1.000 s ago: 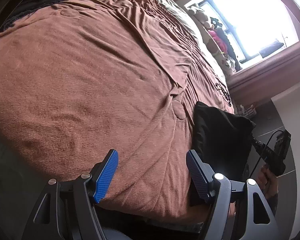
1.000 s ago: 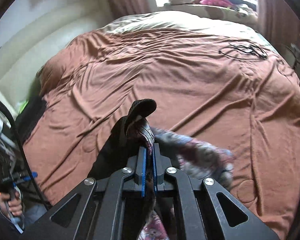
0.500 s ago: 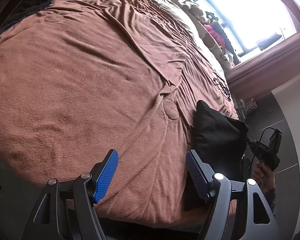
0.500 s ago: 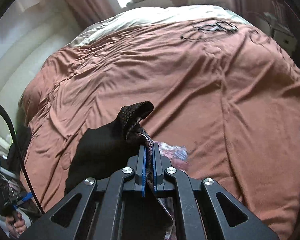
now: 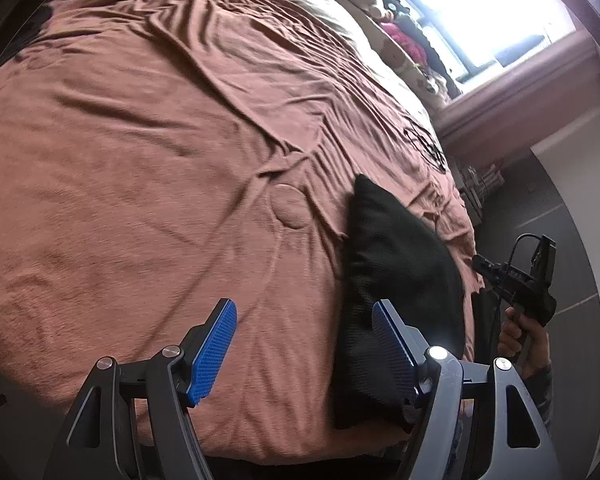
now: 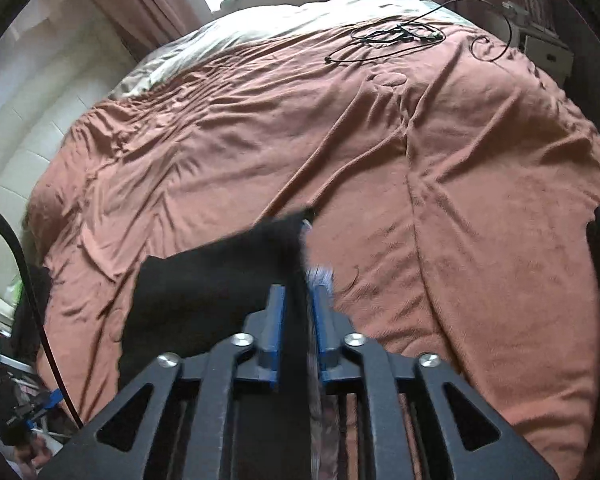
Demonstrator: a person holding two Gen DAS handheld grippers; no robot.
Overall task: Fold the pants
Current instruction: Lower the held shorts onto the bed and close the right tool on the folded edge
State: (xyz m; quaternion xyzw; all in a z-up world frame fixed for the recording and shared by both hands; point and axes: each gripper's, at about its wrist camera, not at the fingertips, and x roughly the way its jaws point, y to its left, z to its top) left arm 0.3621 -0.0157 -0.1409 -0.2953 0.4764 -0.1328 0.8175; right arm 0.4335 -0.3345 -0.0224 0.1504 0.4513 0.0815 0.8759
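Note:
The black pants lie over the near edge of the brown bed cover, to the right of my left gripper. That gripper is open and empty, its right finger beside the cloth. In the right wrist view the pants spread left of my right gripper, with a patterned lining showing at their edge. The blue pads stand a little apart with the pants' edge between them; the cloth there is blurred.
Black cables lie at the far side of the bed. Stuffed toys sit along the window sill. A hand holds the other gripper's handle at the bed's right edge. A white headboard stands at the left.
The right gripper's pads have parted slightly, and the bunched waistband that stood above them has dropped flat toward the bed. The left gripper has shifted a little along the bed edge, still open.

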